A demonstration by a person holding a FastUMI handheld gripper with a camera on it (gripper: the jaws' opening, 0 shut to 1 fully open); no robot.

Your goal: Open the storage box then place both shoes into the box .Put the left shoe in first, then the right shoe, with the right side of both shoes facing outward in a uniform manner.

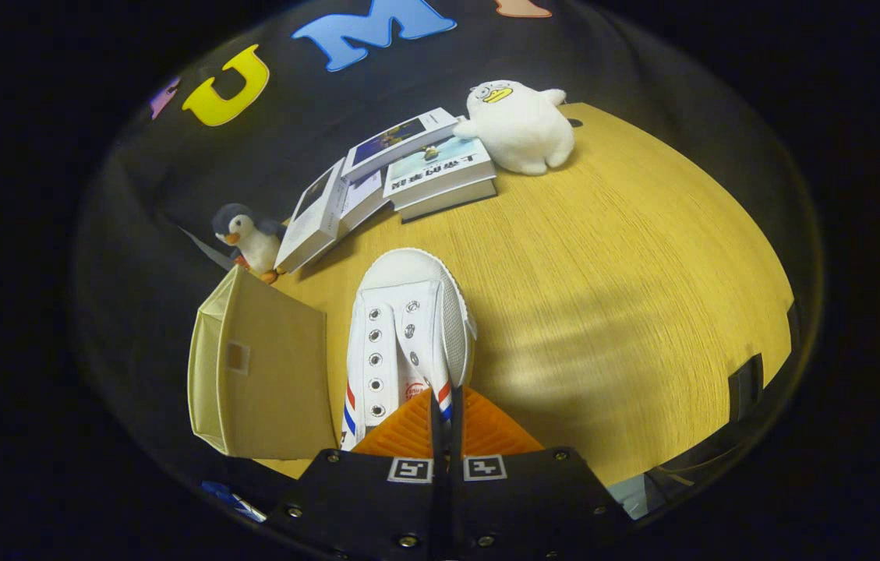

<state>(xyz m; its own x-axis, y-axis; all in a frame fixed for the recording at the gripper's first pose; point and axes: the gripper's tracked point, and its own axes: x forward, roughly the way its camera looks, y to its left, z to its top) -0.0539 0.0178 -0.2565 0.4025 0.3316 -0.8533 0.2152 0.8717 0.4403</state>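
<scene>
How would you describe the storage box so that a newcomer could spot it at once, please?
Start from the wooden table. The gripper is shut on the side wall of a white shoe, and the storage box stands right beside that shoe. It is the only plain beige fabric cube, below the penguin toy.

Staged recording booth dressed as a home corner, with black cloth wall [174, 179] behind a wood-grain table [611, 296]. Household props laid out: books [408, 167], two plush toys [521, 125], beige box [260, 374], white shoe [404, 335].
</scene>
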